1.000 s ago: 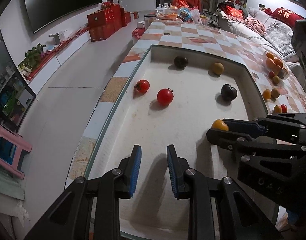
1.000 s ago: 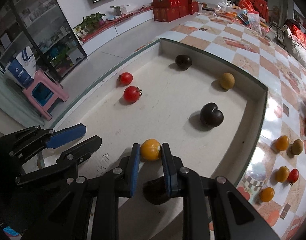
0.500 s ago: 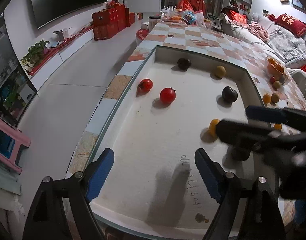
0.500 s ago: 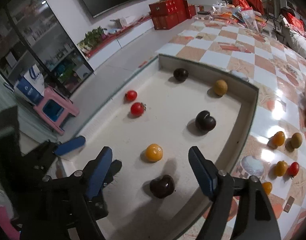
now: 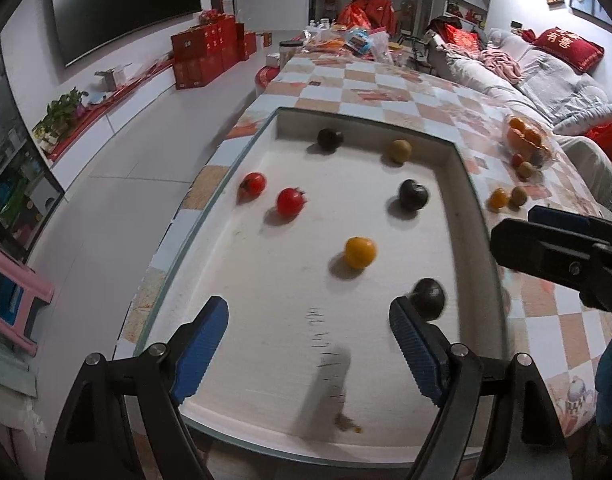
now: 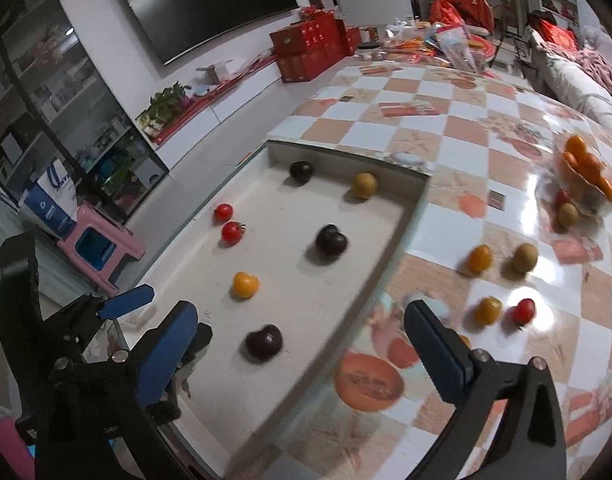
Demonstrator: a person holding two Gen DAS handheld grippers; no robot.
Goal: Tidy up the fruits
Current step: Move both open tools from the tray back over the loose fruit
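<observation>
Seven fruits lay in the white tray (image 5: 458,184), none touching another. Far end: 1 dark plum (image 5: 330,139) near the back wall, 1 brown-yellow fruit (image 5: 400,150) to its right. L side: 2 red tomatoes, one by the L wall (image 5: 252,183), the other (image 5: 291,201) just beside it, inward. Mid: 1 dark plum w/ a cleft (image 5: 413,195). Nearer: 1 yellow-orange fruit (image 5: 359,252), approx. centre. Nearest, by the R wall: 1 dark plum (image 5: 428,298), just beyond the R fingertip of the left gripper (image 5: 308,334).

Left gripper: jaws spread wide, holding nothing, over the near end of the tray. Blue pads (image 5: 201,346) both visible.

Right gripper (image 6: 301,354): jaws also spread wide, holding nothing. L finger over the tray's near corner, R finger over the checkered tablecloth (image 6: 446,120); the tray's R wall ran between them.

On the cloth, R of the tray, loose: 1 orange fruit (image 6: 479,258) and 1 brownish fruit (image 6: 524,257) side by side; nearer, 1 orange fruit (image 6: 488,310) just beside 1 red tomato (image 6: 523,311). Farther R: a dish of oranges (image 6: 586,168), blurred, w/ 1 small red and 1 brownish fruit near it.

Background: TV (image 6: 209,4) on wall, red boxes (image 6: 310,46), pink stool (image 6: 101,242) on floor, sofa (image 5: 546,80) w/ red cushion.
</observation>
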